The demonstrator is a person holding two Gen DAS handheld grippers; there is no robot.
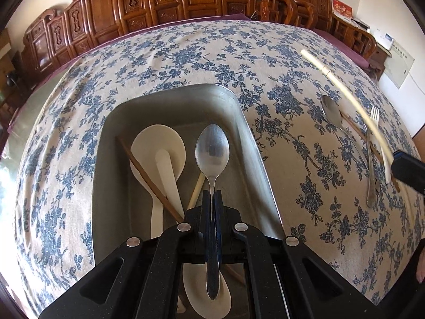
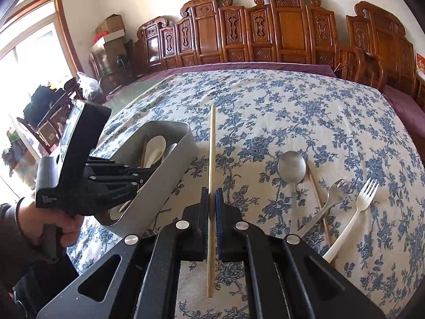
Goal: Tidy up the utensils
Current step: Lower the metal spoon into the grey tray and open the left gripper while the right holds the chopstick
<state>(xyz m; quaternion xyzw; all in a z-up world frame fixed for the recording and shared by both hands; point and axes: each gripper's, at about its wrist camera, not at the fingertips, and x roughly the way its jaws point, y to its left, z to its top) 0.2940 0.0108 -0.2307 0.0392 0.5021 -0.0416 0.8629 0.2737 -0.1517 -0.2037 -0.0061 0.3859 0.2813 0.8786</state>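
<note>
My left gripper (image 1: 211, 195) is shut on a metal spoon (image 1: 212, 151) and holds it over the grey bin (image 1: 233, 101), bowl pointing away. The bin holds white plastic spoons (image 1: 159, 146) and a brown chopstick (image 1: 148, 178). My right gripper (image 2: 211, 192) is shut on a pale chopstick (image 2: 211, 143), held above the cloth to the right of the bin (image 2: 170, 164). The left gripper (image 2: 143, 176) reaches into the bin in the right wrist view. On the cloth lie a metal spoon (image 2: 292, 167), a metal fork (image 2: 334, 191), a white plastic fork (image 2: 364, 199) and a brown chopstick (image 2: 318, 199).
The table wears a blue-flowered cloth (image 2: 292, 111). Carved wooden chairs (image 2: 265, 29) line its far side. A window and cluttered furniture (image 2: 39, 106) are at the left. The right gripper's body (image 1: 409, 170) enters the left wrist view at the right edge.
</note>
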